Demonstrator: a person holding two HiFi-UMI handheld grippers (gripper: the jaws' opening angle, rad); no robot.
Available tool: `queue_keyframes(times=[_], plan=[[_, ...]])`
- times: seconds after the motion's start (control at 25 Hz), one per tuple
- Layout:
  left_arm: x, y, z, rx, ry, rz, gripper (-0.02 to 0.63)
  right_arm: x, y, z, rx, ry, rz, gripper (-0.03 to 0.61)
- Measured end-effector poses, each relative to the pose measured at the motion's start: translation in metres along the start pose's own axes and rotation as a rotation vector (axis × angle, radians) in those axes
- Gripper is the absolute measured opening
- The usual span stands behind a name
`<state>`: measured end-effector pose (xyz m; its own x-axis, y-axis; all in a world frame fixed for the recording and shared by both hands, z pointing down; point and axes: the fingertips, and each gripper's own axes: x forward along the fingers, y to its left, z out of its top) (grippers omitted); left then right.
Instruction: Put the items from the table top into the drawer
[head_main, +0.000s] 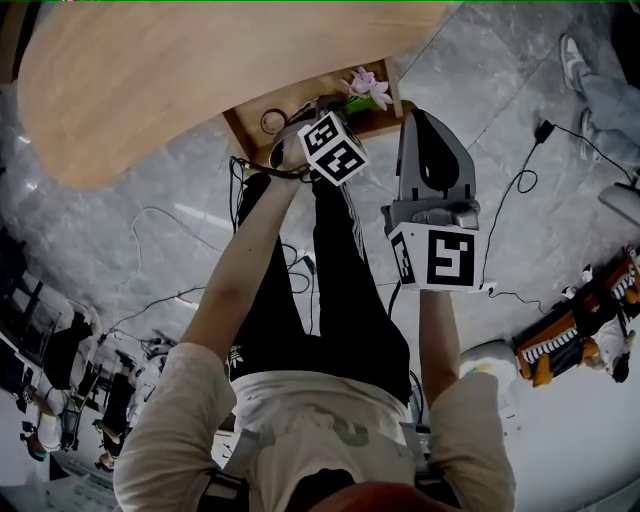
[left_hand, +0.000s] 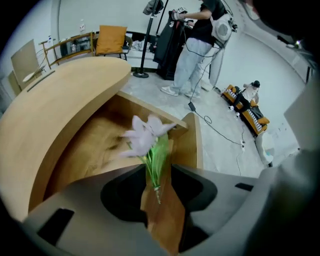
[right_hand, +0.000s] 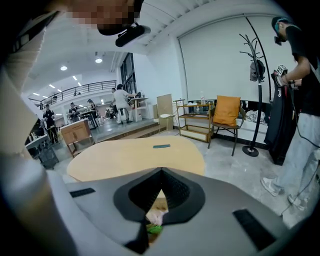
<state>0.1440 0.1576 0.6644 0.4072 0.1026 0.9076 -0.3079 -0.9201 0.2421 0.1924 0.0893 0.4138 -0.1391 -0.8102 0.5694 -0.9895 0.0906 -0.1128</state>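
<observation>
Left gripper view tells the story: the left gripper (left_hand: 157, 170) hangs nose-down over the open light-wood drawer (left_hand: 192, 142), jaws apart. The artificial flower with pale pink petals and a green stem (left_hand: 145, 135) sits in the gap, its stem end between the pads but not pinched, as far as I can judge. The bloom is already inside the drawer. In the head view the flower (head_main: 366, 87) lies at the drawer's right-hand end, just under the edge of the rounded pale wooden bench (head_main: 180, 70). The right gripper (right_hand: 161, 169) hovers just beside, jaws tip to tip with nothing in them.

For a clean finish, I'd say: hold those jaws wide, draw the left gripper straight back along its own line so the stem isn't snagged, and mind the bench lip overhead.

Hard to read: the flower is smeared with blur, so I can't tell whether it rests or is dropping. The left gripper's cube covers much of the drawer in the head view. Far across the bench, a small dark flat thing (right_hand: 161, 146) is too small to name.
</observation>
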Motion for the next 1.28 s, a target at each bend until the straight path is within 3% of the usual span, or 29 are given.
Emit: queue_keyframes(times=[0.24,0.48,0.56,0.68,0.88,1.08,1.28], plan=[[-0.024,0.01,0.009,-0.047,-0.076,0.031,0.152,0.001,0.006,0.001,-0.002,0.002,0.017,0.005],[-0.08,0.038,0.047,-0.191,-0.259,0.091,0.152,0.006,0.013,0.024,-0.015,-0.032,0.037,0.005],[-0.114,0.055,0.065,-0.274,-0.366,0.113,0.143,0.009,0.019,0.041,-0.037,-0.06,0.049,0.005],[-0.184,0.075,0.087,-0.411,-0.562,0.122,0.025,0.007,0.036,0.065,-0.093,-0.085,0.072,0.005],[-0.311,0.098,0.107,-0.45,-0.842,0.236,0.008,0.003,0.062,0.109,-0.152,-0.149,0.12,0.005],[-0.403,0.115,0.083,-0.517,-1.021,0.349,0.008,0.012,0.113,0.148,-0.146,-0.213,0.188,0.005],[-0.438,0.128,0.058,-0.542,-1.062,0.418,0.008,0.026,0.148,0.168,-0.133,-0.235,0.234,0.005]])
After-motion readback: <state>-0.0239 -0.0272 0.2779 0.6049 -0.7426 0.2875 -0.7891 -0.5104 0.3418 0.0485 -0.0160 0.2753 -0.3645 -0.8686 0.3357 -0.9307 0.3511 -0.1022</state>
